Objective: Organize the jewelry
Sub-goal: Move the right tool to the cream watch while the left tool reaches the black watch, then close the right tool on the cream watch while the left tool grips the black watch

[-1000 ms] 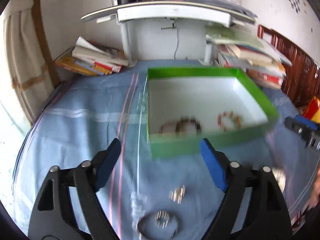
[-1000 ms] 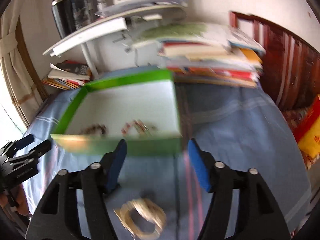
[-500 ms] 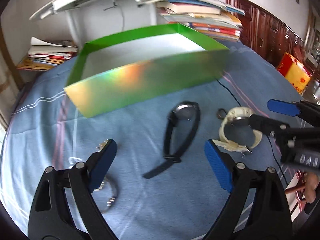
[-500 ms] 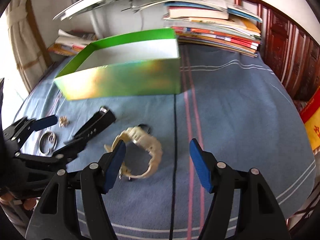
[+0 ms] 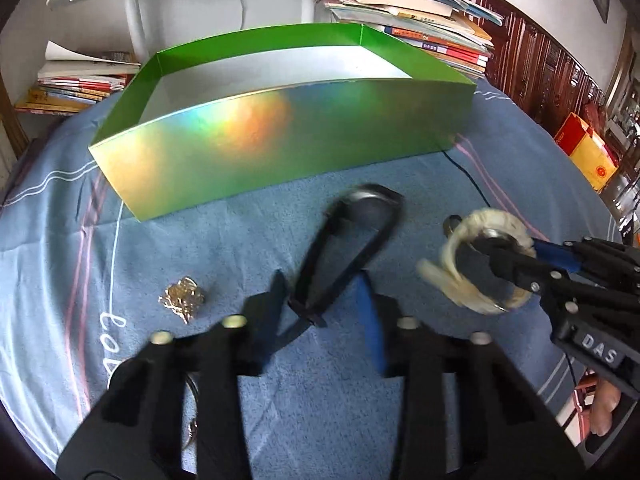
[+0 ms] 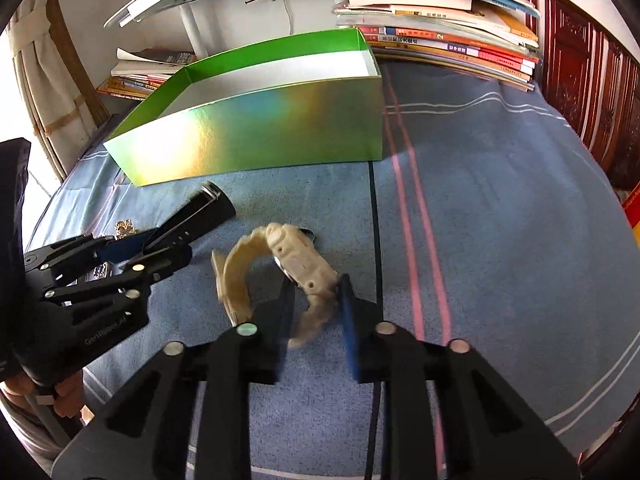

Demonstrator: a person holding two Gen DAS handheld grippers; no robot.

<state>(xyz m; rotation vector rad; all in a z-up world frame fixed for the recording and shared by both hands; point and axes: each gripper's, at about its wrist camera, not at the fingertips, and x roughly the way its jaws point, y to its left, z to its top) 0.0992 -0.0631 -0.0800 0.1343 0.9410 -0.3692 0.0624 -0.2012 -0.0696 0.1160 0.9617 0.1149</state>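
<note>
In front of the green box point(image 5: 280, 136), my left gripper point(image 5: 324, 304) has just closed onto the black watch point(image 5: 344, 248), my right gripper point(image 6: 314, 300) onto the cream watch point(image 6: 296, 264)

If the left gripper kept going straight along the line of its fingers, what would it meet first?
The left gripper has just been closing, and the black watch strap already lies between its fingers. Going on, it would most likely press the strap into the blue cloth, well short of the green box; motion blur makes depth uncertain.
</note>
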